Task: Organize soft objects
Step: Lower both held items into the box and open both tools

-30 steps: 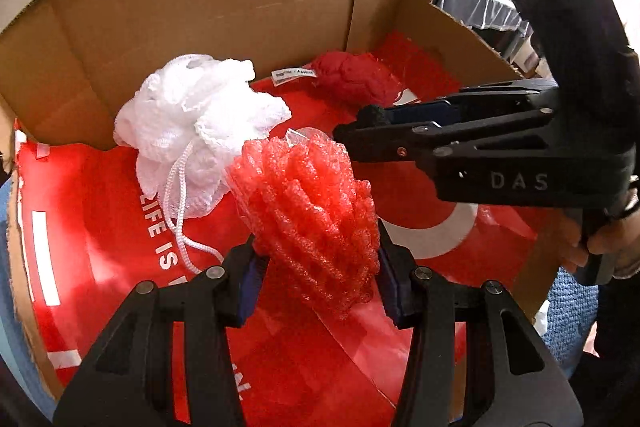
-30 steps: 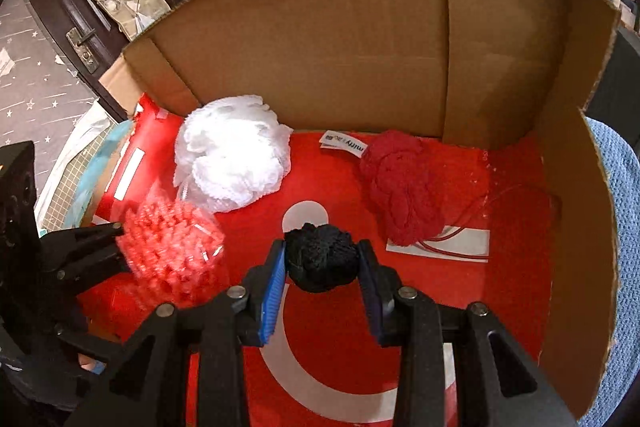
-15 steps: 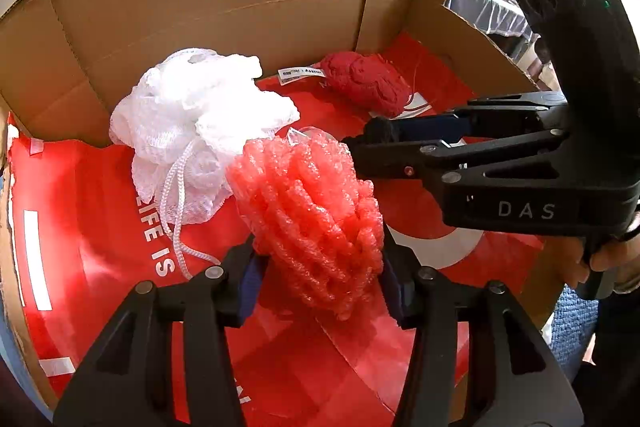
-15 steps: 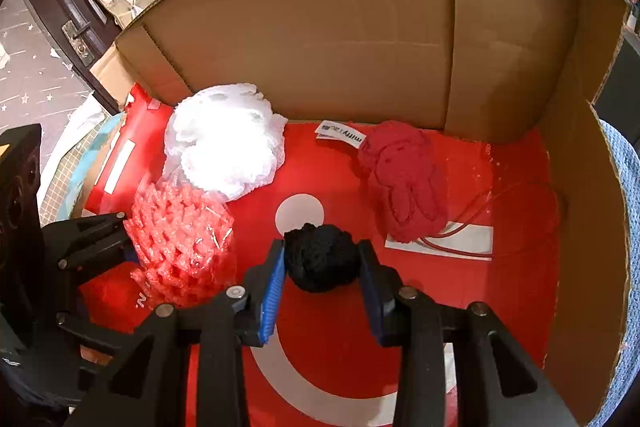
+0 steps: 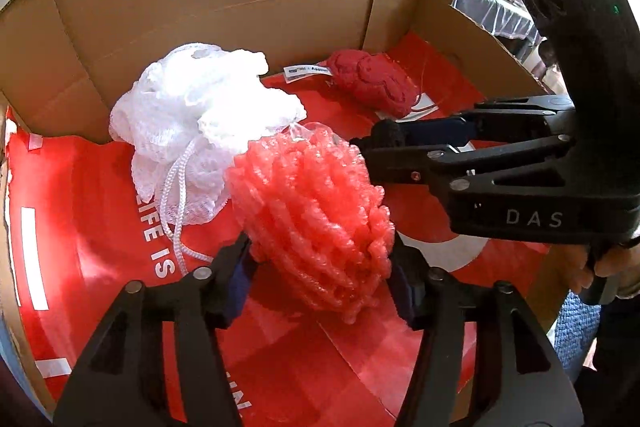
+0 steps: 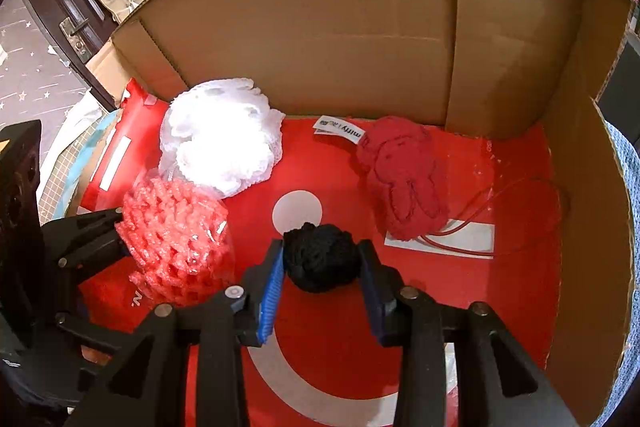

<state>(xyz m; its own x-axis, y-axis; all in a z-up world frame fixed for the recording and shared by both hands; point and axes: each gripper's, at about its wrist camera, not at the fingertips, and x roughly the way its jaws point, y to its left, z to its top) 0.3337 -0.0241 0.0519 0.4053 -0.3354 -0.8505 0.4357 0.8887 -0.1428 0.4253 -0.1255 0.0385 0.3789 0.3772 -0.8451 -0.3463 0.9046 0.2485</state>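
left gripper [image 5: 320, 267] jaws — clamp pink foam net [image 5: 316, 219] | right gripper [image 6: 320, 263] jaws — clamp black ball [image 6: 320, 257]

I see a cardboard box [image 6: 360, 39] with a red printed liner [image 6: 332, 339] on its floor. Ahead of my tools, a white mesh pouf [image 6: 220, 139] lies on the liner to the left and a dark red knitted bundle [image 6: 404, 179] to the right, well apart.

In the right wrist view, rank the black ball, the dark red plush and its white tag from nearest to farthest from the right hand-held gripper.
1. Black ball, clamped in the right hand-held gripper.
2. Dark red plush, ahead right.
3. White tag, by the back wall.
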